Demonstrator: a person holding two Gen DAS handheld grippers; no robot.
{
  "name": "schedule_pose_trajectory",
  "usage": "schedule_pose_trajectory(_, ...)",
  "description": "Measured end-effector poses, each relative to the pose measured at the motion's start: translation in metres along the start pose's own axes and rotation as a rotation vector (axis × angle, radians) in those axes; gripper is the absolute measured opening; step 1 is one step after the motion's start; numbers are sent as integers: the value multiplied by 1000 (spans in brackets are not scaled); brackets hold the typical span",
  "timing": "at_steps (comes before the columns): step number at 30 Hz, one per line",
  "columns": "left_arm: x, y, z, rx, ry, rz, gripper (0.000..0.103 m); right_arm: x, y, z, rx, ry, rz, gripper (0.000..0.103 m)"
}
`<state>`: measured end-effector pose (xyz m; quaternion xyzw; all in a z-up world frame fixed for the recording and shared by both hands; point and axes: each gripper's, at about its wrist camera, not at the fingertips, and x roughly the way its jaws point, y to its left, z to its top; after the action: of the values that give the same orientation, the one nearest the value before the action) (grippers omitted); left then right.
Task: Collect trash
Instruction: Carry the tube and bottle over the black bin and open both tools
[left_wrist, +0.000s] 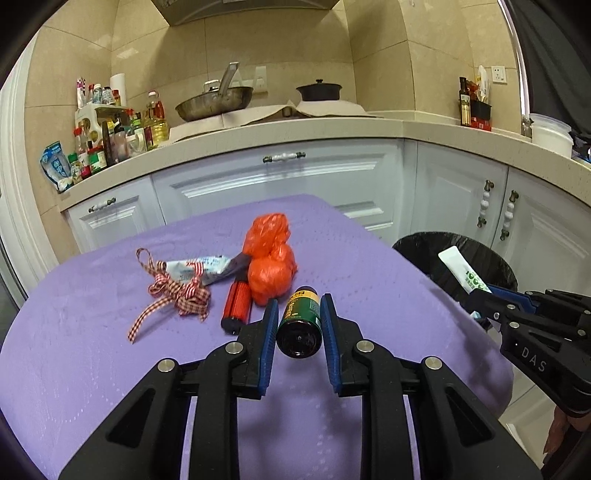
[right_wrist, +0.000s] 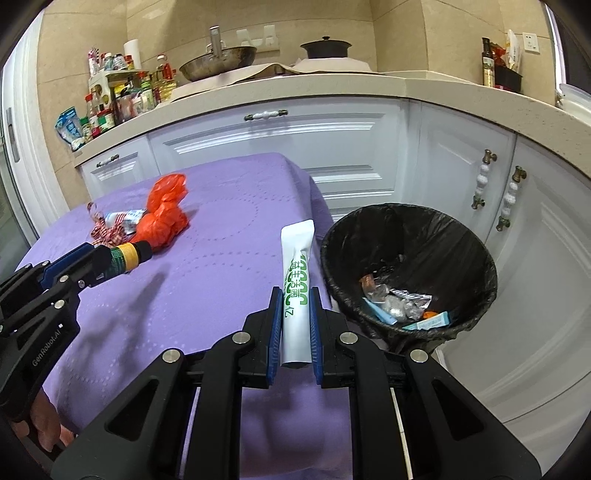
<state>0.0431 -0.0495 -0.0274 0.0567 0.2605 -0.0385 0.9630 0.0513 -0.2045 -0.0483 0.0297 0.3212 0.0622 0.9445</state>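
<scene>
The jaws of the left gripper (left_wrist: 299, 314) pinch a small dark bottle (left_wrist: 300, 322) with a green and yellow label. The bottle lies along the jaws with its bottom toward the camera, so the blue pads press on its round sides; in the right wrist view it is lifted clear of the surface, probably so it can be carried to the bin. The jaws of the right gripper (right_wrist: 295, 299) are pressed on a white tube (right_wrist: 296, 291) with green print. The tube points forward and up, its far end free, just left of the trash bin (right_wrist: 476, 254), which seems the reason it is held this way: it needs only a short move to the right to be dropped.

On the purple surface (left_wrist: 92, 350), farther from the left gripper, remain an orange plastic bag (left_wrist: 271, 262), a red cylinder (left_wrist: 237, 306), a crumpled wrapper (left_wrist: 201, 268) and a red checked ribbon (left_wrist: 177, 291), close together. The bin stands on the floor at the right of the surface, lined with a black bag, and already holds several small packets.
</scene>
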Motion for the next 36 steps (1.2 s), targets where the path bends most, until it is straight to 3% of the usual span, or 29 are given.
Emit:
schedule_pose_trajectory(9,6,-11,20,-4,-42,-13,24,0,-19,12,14,-31,-40,14)
schedule_pose_trajectory(23,22,-75,70,46,-146,-113,24,3,-90,48,81,-114,-174,14)
schedule_pose_trajectory(36,66,-127,85,81,-116,-143,24,36,-143,56,134,-98,-227,14)
